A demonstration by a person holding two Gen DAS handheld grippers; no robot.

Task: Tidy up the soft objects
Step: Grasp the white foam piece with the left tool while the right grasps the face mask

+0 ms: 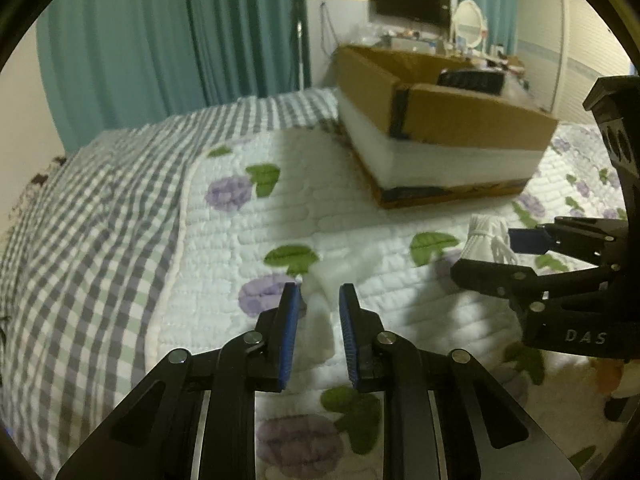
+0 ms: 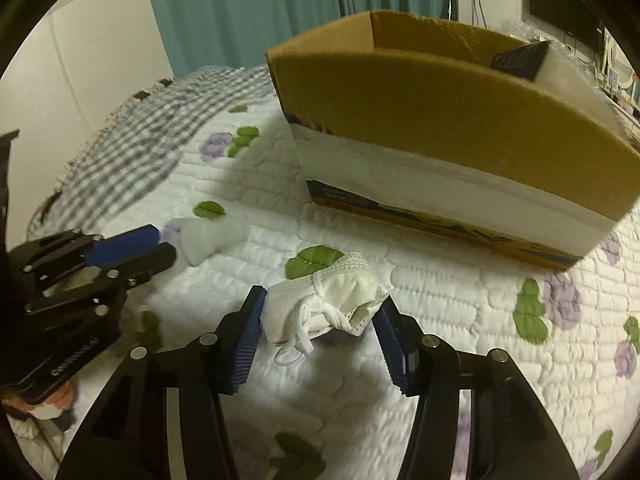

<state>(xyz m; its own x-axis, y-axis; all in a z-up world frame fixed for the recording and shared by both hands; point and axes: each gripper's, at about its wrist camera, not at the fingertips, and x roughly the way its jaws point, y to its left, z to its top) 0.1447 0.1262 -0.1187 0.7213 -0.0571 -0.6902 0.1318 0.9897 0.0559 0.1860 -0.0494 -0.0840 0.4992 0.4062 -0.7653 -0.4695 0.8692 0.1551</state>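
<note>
On the bed: I have both claws low over the quilted cover (image 1: 360, 216), each at one soft thing.
Left claw (image 1: 320, 300): narrow gap, fingers either side of a white foam piece (image 1: 320, 320), not yet pinching.
Right claw (image 2: 320, 320): wide, straddling the crumpled face mask (image 2: 332, 300) so I can close on it.
Cardboard box (image 2: 440, 120): open-topped, just beyond the mask, likely where both go.

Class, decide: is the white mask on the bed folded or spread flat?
Folded. The mask lies bunched on the quilt, its straps tangled beneath, between the open right gripper fingers.
</note>
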